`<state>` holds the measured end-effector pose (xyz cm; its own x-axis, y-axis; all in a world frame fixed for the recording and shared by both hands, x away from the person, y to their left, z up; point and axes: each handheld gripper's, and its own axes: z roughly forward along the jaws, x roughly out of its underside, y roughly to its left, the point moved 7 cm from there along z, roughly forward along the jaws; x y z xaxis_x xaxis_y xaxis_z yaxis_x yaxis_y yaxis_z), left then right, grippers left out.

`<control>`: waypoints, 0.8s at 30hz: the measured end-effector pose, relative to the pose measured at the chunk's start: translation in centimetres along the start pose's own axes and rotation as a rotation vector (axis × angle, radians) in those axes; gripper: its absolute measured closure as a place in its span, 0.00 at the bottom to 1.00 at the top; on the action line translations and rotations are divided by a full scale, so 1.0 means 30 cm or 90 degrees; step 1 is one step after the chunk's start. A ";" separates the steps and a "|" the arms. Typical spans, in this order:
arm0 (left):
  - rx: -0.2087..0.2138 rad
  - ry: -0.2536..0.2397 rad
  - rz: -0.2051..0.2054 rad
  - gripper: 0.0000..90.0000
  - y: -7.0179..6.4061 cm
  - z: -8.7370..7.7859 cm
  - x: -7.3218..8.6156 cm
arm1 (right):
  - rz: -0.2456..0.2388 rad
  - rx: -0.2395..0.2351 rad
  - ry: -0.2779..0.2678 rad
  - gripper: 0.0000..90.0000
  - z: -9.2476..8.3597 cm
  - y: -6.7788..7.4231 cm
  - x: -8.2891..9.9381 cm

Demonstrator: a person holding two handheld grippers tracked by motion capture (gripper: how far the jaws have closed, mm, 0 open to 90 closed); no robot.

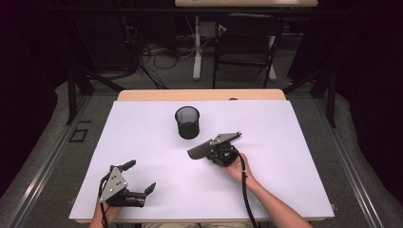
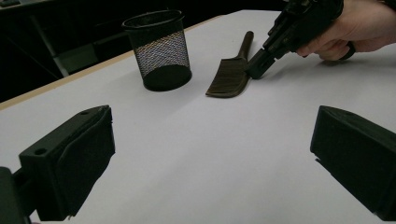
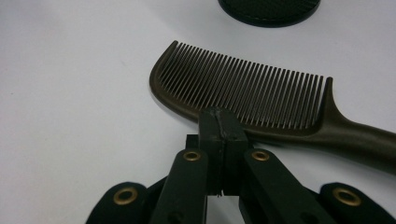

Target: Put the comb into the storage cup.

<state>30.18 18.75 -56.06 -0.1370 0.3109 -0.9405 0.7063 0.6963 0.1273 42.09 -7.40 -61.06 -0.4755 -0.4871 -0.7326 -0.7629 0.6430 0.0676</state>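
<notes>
Left gripper (image 1: 140, 176) spread wide at near left of white worktop (image 1: 285, 190), right gripper (image 3: 219, 122) pressed shut against brown comb (image 3: 243, 95) lying flat mid-worktop, black mesh cup (image 1: 187, 122) just beyond, dark room, cables, chair behind.

White table cover (image 1: 142, 142): flat sheet over a wooden tabletop, whose bare edge (image 1: 199, 95) shows along the cover's far side. Black mesh cup (image 1: 187, 122): upright on the cover, near its far middle. Beyond the cover: chair (image 1: 247, 47), white table leg (image 1: 196, 47), floor cables (image 1: 157, 57).
</notes>
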 end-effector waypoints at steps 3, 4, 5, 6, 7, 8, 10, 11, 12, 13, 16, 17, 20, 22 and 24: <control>0.001 0.000 0.001 0.00 -0.001 0.000 0.000 | -0.002 0.004 -0.001 1.00 0.007 -0.001 -0.006; 0.000 0.001 0.000 0.00 0.000 0.000 0.000 | -0.004 0.007 -0.003 1.00 0.010 -0.003 -0.010; 0.000 0.001 0.000 0.00 0.000 0.000 0.000 | -0.003 0.008 -0.002 1.00 0.012 -0.004 -0.012; 0.000 0.002 0.001 0.00 0.000 0.000 0.001 | -0.002 0.008 -0.003 1.00 0.014 -0.005 -0.014; 0.000 0.002 0.001 0.00 0.000 0.000 0.001 | -0.002 0.008 -0.003 1.00 0.014 -0.005 -0.014; 0.000 0.001 0.001 0.00 -0.001 0.000 0.000 | 0.000 0.009 -0.004 1.00 0.019 -0.005 -0.017; 0.001 0.001 0.001 0.00 -0.001 0.000 0.000 | -0.001 0.012 -0.004 1.00 0.023 -0.007 -0.021; 0.000 0.001 0.001 0.00 -0.001 0.000 0.000 | -0.001 0.013 -0.005 1.00 0.026 -0.007 -0.023; 0.000 0.001 0.002 0.00 0.000 0.000 0.000 | 0.002 0.010 -0.006 1.00 0.029 -0.006 -0.025; 0.000 0.001 0.001 0.00 0.000 0.000 0.000 | 0.002 0.010 -0.006 1.00 0.029 -0.006 -0.025; -0.001 0.002 0.001 0.00 0.000 0.000 0.001 | 0.001 0.013 -0.008 1.00 0.036 -0.007 -0.031; -0.001 0.002 0.002 0.00 0.000 0.000 0.001 | 0.001 0.014 -0.007 1.00 0.037 -0.007 -0.032; -0.001 0.003 0.003 0.00 0.000 0.001 0.001 | 0.000 0.016 -0.010 1.00 0.041 -0.008 -0.035; -0.001 0.003 0.003 0.00 0.000 0.001 0.001 | 0.001 0.017 -0.011 1.00 0.041 -0.008 -0.035; -0.002 0.002 0.002 0.00 0.000 0.001 0.001 | 0.002 0.016 -0.011 1.00 0.042 -0.009 -0.035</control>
<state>30.21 18.73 -56.09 -0.1374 0.3155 -0.9389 0.7050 0.6970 0.1311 43.33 -6.32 -61.16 -0.4702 -0.4743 -0.7443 -0.7495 0.6599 0.0530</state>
